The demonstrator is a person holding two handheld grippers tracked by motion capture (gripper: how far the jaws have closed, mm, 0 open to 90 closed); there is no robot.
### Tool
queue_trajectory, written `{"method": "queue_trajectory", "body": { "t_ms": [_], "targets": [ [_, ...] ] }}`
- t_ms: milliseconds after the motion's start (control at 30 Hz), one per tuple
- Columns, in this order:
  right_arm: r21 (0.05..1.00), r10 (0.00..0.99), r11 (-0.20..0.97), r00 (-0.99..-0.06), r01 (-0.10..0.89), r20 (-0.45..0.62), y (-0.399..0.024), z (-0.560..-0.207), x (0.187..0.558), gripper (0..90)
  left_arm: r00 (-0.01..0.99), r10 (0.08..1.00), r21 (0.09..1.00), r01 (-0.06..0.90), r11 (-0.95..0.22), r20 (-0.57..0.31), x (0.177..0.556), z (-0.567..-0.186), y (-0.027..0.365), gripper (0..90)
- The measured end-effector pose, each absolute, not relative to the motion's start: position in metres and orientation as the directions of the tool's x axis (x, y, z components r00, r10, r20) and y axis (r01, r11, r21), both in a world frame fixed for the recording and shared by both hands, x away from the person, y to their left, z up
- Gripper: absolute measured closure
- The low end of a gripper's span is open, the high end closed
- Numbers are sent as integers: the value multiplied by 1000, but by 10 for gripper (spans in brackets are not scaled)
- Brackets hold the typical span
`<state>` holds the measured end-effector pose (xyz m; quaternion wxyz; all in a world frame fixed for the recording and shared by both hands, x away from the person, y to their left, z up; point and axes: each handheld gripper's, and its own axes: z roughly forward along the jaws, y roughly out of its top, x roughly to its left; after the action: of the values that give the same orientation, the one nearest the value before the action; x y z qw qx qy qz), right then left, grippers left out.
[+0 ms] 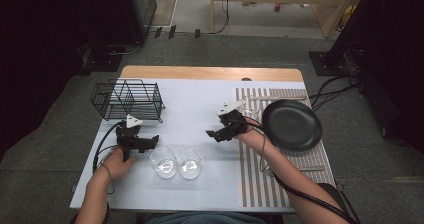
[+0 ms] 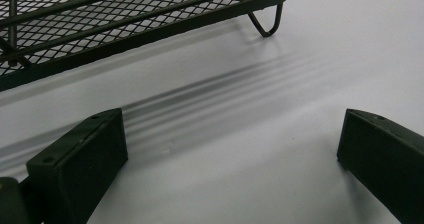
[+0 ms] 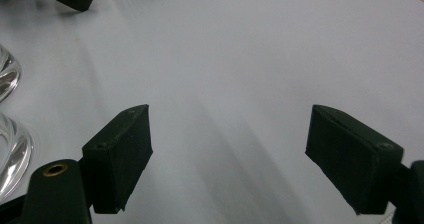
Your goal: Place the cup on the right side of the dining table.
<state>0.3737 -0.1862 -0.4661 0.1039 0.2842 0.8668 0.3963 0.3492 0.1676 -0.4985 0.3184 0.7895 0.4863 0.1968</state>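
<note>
With both grippers, left [image 1: 150,142] and right [image 1: 214,134], gaping empty, you risk knocking the two glasses [image 1: 176,162] together.

1. One clear glass [image 1: 163,162] stands upright near the front edge of the worktop, left of its middle; it is short, round and holds nothing visible.
2. A second clear glass [image 1: 189,163] of the same kind stands upright just beside the first on its right, their rims nearly touching, equally near the front edge.
</note>
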Motion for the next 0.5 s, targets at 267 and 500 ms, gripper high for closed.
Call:
{"method": "queue_trajectory", "body": {
  "t_ms": [267, 500],
  "targets": [
    [753, 564, 516, -823, 409, 60, -182, -469, 373, 186, 450, 893, 694, 643, -324, 1, 349, -498, 168, 0],
    [751, 553, 525, -831, 400, 57, -178, -471, 371, 186, 450, 893, 694, 643, -324, 1, 349, -498, 168, 0]
  ]
}}
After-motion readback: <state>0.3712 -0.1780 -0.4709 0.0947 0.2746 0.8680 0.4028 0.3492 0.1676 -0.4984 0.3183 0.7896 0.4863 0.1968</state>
